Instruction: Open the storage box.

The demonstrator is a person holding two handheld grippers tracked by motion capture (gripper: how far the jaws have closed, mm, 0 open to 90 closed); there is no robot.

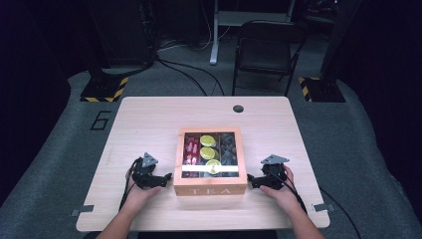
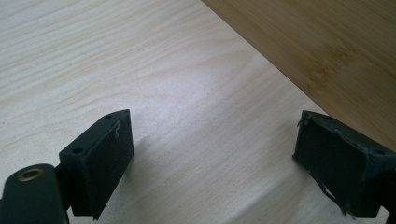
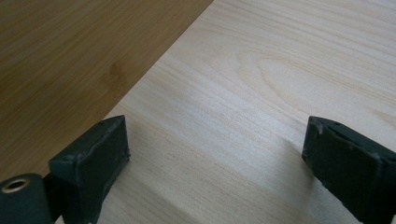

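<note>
A wooden tea box point(image 1: 210, 188) marked TEA sits in the middle of the light wooden table point(image 1: 144, 124). Through its lid I see red packets point(image 1: 192, 151), yellow-green rounds point(image 1: 207, 147) and dark packets point(image 1: 229, 147). My left gripper point(image 1: 164, 179) rests low on the table just left of the box, open, nothing between its jaws. The box's brown side point(image 2: 327, 51) stands close to its right pad point(image 2: 338, 161). My right gripper point(image 1: 252, 180) lies just right of the box, open and empty too, with the box wall point(image 3: 70, 60) beside its left pad point(image 3: 93, 163).
A round hole point(image 1: 238, 108) sits near the table's far edge. A black folding chair point(image 1: 266, 52) and a white post point(image 1: 215, 30) stand beyond the table on grey floor. Striped yellow-black bases point(image 1: 102, 89) flank the far corners. Bare table lies on both sides of the box.
</note>
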